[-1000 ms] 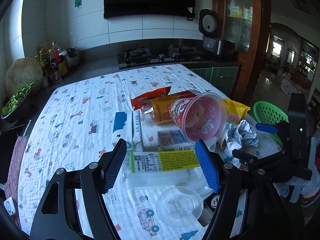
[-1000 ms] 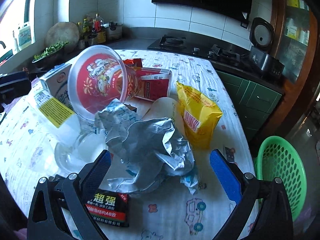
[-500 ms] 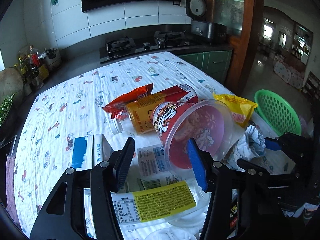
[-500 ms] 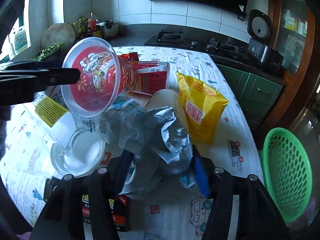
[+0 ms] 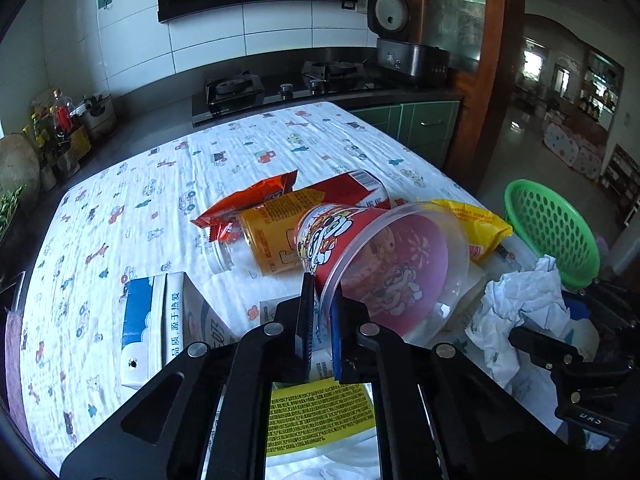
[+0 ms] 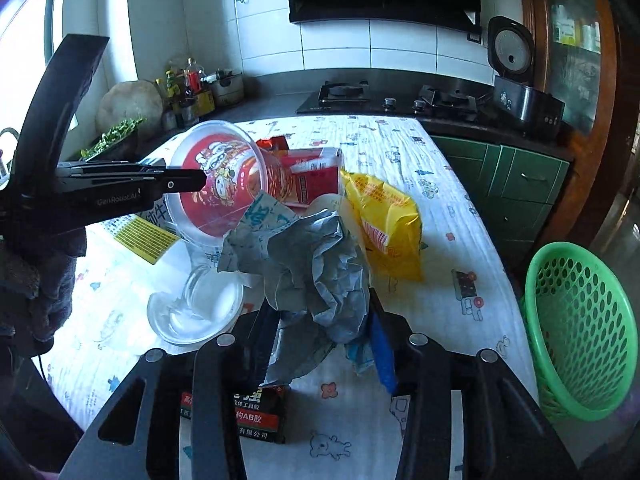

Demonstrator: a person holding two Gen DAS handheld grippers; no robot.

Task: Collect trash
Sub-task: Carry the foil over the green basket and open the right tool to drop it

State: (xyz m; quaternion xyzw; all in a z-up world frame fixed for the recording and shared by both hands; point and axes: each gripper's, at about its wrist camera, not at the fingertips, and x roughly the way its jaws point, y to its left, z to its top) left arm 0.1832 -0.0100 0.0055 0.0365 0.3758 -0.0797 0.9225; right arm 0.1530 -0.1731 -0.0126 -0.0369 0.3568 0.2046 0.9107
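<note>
Holding two pieces of trash at once, I want to finish this step without dropping either on the way to the round green plastic basket [image 6: 580, 328], which stands off the table's right edge on the floor side. My left gripper [image 5: 320, 320] has its blue pads pinched together on the thin rim of the red instant-noodle cup with its clear plastic outer wall [image 5: 384, 264], one pad inside and one outside; the cup is tilted with its mouth towards me and seems lifted off the cartoon-printed white tablecloth [image 5: 160, 184]. My right gripper [image 6: 324, 344] is clamped on the crumpled grey-white paper wrapper [image 6: 316, 264], which bulges up between the fingers. Since a rim grip is slippery and the cup can swing, I would keep the squeeze firm and carry it level and slowly. The wrapper is nearer the basket, so I would take the right side over first and let go only once it is over the basket's mouth, steering clear of the yellow snack bag [image 6: 384, 220] beside it. Then the cup follows, passing above the clear shallow plastic lid [image 6: 196, 308].
</note>
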